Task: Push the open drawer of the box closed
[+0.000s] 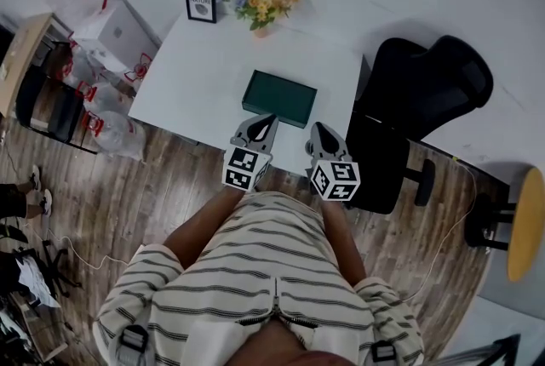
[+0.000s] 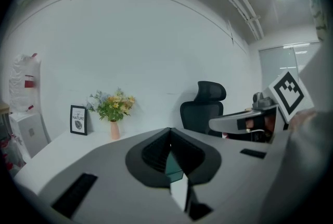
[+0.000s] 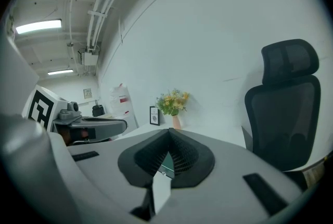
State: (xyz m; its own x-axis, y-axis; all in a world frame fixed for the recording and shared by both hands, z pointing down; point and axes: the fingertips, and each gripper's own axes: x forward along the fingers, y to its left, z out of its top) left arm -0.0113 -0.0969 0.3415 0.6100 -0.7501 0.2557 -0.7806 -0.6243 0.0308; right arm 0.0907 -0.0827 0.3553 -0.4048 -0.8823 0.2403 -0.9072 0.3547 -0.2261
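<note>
Nearest, the left tool (image 1: 267,119) and the right tool (image 1: 317,129) hang side by side over the near edge of the worktop (image 1: 192,75). Both point at the box (image 1: 279,98). In its own view each tool has its jaws closed together and nothing between them; only a sliver of green box shows through the slit below the tips of the left tool (image 2: 169,133) and the right tool (image 3: 168,133).

The box lies flat on the worktop just beyond the tips, touched by neither tool. From above it reads as one compact green block, and I can make out no drawer standing out from it. The side facing the tools looks flush, though it is too small to be sure.

That fits a drawer already pushed home with the tools standing clear. It equally fits a drawer open on a side these views do not show. Closed tips suit pushing, and a flat box on a smooth worktop may slide unless braced.

Farther off stand a frame (image 1: 201,2) and flowers (image 1: 264,0), with a chair (image 1: 426,92) at the right.
</note>
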